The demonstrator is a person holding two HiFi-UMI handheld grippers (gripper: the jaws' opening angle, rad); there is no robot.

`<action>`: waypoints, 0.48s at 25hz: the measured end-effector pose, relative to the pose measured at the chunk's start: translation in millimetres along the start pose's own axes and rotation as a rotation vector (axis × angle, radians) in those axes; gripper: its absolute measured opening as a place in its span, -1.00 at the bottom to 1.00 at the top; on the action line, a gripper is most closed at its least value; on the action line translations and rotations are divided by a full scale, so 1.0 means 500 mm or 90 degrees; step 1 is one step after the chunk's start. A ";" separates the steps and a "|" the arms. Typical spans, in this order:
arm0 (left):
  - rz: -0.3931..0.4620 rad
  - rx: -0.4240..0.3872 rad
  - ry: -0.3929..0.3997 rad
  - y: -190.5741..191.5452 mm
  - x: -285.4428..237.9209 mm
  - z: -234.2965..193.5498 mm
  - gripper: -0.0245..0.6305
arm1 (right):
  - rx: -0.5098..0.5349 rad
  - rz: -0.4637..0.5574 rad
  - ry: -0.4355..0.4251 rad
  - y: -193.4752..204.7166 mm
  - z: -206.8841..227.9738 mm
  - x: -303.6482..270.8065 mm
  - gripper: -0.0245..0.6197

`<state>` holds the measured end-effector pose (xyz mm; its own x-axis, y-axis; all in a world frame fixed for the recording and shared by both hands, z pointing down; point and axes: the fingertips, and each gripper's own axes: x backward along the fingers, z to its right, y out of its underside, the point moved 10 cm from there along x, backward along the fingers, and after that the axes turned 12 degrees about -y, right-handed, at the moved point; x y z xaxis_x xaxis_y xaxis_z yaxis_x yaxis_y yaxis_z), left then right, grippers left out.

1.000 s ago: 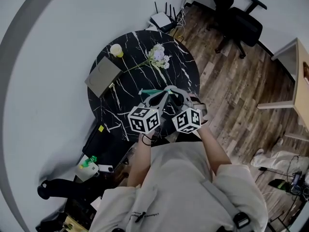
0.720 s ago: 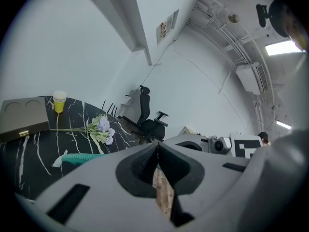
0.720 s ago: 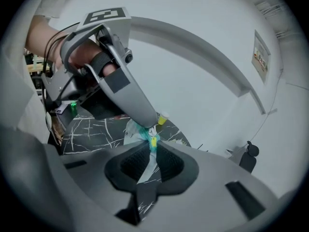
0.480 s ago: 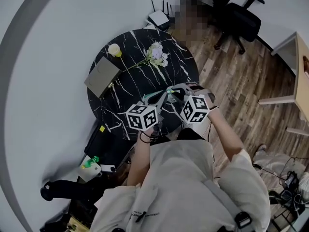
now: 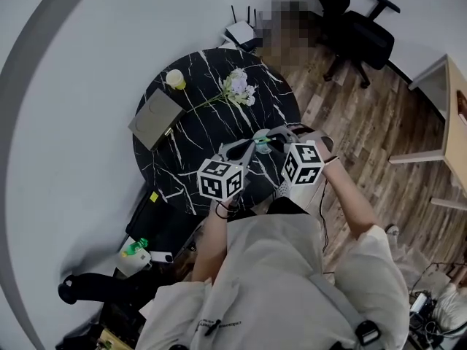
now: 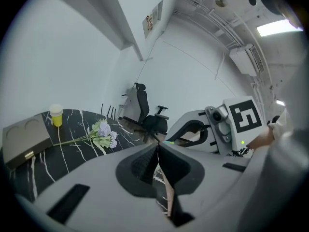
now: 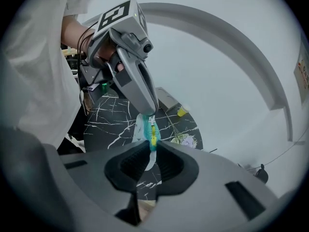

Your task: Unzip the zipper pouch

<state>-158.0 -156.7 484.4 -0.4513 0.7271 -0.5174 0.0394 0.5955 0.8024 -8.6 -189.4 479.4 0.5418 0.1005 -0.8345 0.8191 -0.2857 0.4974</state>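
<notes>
Both grippers hold the zipper pouch (image 5: 262,140) in the air over the near right part of the round black marble table (image 5: 182,152). The pouch is pale with a teal zipper (image 7: 146,129). My right gripper (image 7: 152,145) is shut on the pouch's near end, where a yellow-green piece shows at the pads. In the right gripper view, my left gripper (image 7: 147,115) reaches in from above. Its tips are pinched on a small white zipper pull at the pouch's far end. In the left gripper view, the left gripper (image 6: 158,148) has its jaws pressed together, and they hide the pull.
On the table lie a spray of pale flowers (image 5: 238,87), a yellow cup (image 5: 175,78) and a flat grey case (image 5: 155,113). A black office chair (image 5: 357,29) stands on the wooden floor beyond. A white router (image 5: 244,30) sits by the wall.
The right gripper has moved right and slightly up, away from the left one. The pouch end went with it. The left gripper shifted a little to the right.
</notes>
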 end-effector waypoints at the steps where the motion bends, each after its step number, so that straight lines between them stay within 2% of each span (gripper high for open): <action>1: -0.001 -0.019 -0.007 -0.003 0.000 0.004 -0.85 | -0.001 0.000 0.000 0.001 0.001 0.000 -0.78; 4: -0.004 -0.069 -0.027 -0.007 0.000 0.013 -0.85 | -0.005 0.004 -0.003 0.003 0.002 0.001 -0.78; 6: -0.004 -0.083 -0.029 -0.008 -0.002 0.019 -0.85 | -0.011 0.010 -0.007 0.008 0.002 0.004 -0.78; 12: -0.010 -0.050 -0.022 0.009 0.003 0.009 -0.85 | -0.025 0.015 0.000 0.025 -0.011 0.015 -0.78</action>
<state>-154.3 -151.5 485.9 -0.4209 0.7298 -0.5387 -0.0379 0.5792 0.8143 6.9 -187.1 480.7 0.5614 0.0935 -0.8223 0.8127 -0.2498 0.5264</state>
